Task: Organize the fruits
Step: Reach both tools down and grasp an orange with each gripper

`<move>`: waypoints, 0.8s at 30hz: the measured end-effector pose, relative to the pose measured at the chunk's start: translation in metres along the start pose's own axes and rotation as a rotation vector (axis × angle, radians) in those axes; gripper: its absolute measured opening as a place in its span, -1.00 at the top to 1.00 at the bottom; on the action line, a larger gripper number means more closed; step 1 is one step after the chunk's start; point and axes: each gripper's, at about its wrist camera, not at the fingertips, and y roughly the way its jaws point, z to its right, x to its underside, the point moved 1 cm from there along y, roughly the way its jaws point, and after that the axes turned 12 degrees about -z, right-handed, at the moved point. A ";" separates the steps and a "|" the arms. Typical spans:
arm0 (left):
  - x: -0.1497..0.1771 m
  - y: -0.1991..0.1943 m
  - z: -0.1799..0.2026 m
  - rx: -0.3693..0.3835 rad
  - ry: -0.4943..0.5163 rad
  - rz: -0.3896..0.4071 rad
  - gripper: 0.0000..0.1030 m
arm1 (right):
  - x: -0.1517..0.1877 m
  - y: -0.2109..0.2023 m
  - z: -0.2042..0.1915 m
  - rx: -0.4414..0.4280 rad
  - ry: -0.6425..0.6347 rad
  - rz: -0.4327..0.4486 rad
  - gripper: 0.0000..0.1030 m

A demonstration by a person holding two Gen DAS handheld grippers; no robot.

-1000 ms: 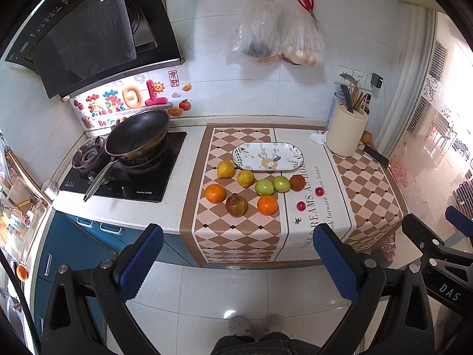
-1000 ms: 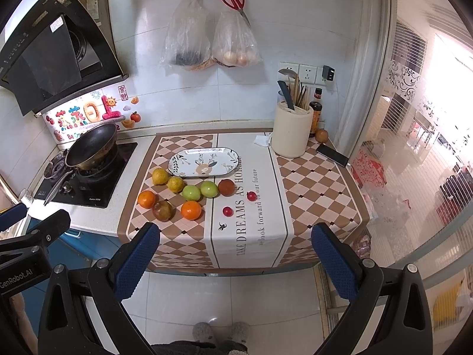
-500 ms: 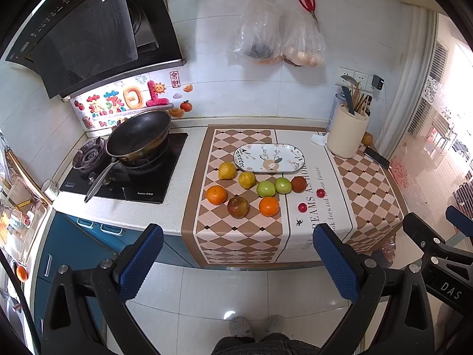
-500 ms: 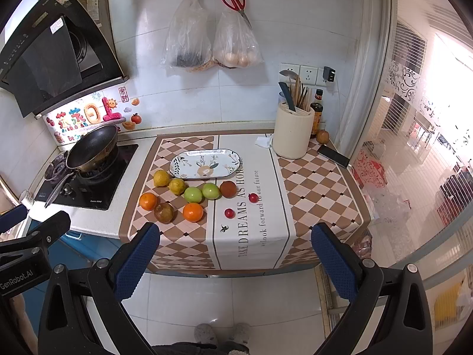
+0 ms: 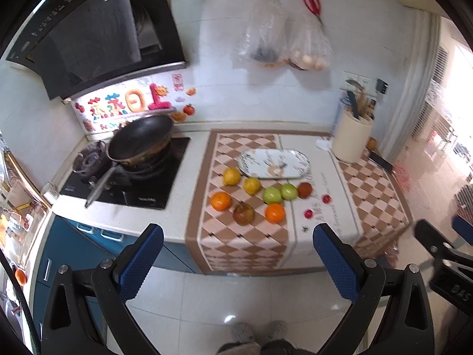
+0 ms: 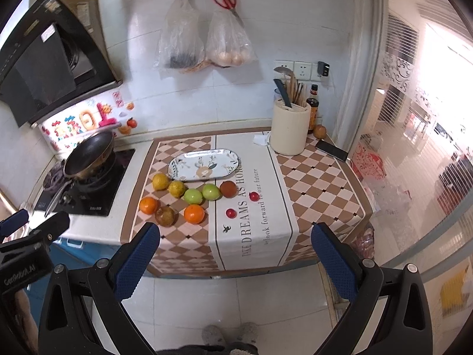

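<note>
Several fruits lie loose on a checkered cloth (image 6: 310, 183) on the counter: two oranges (image 6: 194, 213), two yellow citrus (image 6: 160, 181), two green apples (image 6: 193, 195), a brown pear (image 6: 165, 216), a dark red fruit (image 6: 228, 189) and two small red fruits (image 6: 231, 213). An empty patterned oval plate (image 6: 205, 164) sits just behind them. They also show in the left wrist view, fruits (image 5: 275, 213) and plate (image 5: 273, 163). My left gripper (image 5: 238, 260) and right gripper (image 6: 235, 261) are both open and empty, held over the floor in front of the counter.
A black pan (image 6: 88, 155) sits on the hob at left. A cream utensil holder (image 6: 289, 127), a sauce bottle (image 6: 312, 108) and a phone (image 6: 331, 150) stand at back right. Two plastic bags (image 6: 204, 44) and scissors hang on the wall. My feet show on the tiled floor.
Both grippers have moved slightly closer to the counter; the fruits and plate appear a little larger. Nothing on the counter has moved.
</note>
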 end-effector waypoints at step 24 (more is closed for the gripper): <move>-0.078 0.292 -0.097 -0.075 -0.185 -0.453 -0.94 | -0.051 0.341 -0.064 -0.265 0.045 -0.444 -0.88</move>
